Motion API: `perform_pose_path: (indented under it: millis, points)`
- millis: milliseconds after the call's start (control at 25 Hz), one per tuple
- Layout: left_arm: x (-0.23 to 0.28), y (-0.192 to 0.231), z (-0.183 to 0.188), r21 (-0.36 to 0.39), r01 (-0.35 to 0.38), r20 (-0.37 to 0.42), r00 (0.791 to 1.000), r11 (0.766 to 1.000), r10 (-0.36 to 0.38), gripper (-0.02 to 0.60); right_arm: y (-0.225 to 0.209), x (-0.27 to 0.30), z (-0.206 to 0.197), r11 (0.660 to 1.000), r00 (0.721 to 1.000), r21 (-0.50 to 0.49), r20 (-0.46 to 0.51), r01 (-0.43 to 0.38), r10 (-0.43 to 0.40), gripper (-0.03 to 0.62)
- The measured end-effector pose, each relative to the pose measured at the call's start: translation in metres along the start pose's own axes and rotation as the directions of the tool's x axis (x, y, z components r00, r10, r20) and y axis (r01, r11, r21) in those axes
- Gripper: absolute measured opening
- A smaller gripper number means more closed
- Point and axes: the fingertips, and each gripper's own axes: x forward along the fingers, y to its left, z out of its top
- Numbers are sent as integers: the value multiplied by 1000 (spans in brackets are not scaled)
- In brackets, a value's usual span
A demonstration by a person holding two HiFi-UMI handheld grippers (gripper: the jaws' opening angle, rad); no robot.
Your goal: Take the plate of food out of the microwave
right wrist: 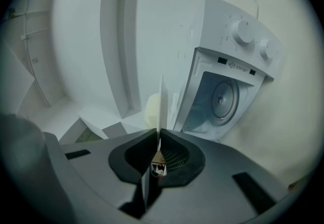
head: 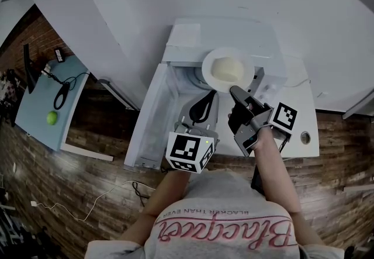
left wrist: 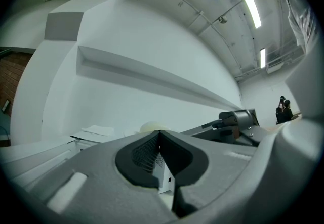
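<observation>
Your right gripper (head: 234, 89) is clenching the rim of the plate (head: 216, 60), which shows edge-on between its pads. The plate, carrying pale food (head: 228, 69), is hanging just outside the microwave (head: 222, 35) cavity. The door (head: 153, 120) is standing open at left. Your left gripper (head: 209, 100) is sitting clenched on nothing, near the plate.

1. The microwave (head: 193, 41) stands at upper centre of the frame on the counter (head: 304, 117), its door (head: 149, 117) open toward the lower left.
2. The plate (head: 217, 59), with food (head: 228, 68) on it, is before the opening.
3. Just below the plate, the right gripper (head: 233, 90) has its jaws on the rim; the left gripper (head: 211, 97) lies to its left.
</observation>
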Motion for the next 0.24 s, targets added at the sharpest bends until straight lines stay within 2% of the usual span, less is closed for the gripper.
perform_pose_path:
  millis: [240]
  points:
    - [2, 1, -2, -5, 6, -1, 1000, 1000, -6, 5, 0, 1, 0, 1000, 1000, -12, -1, -2, 2, 25]
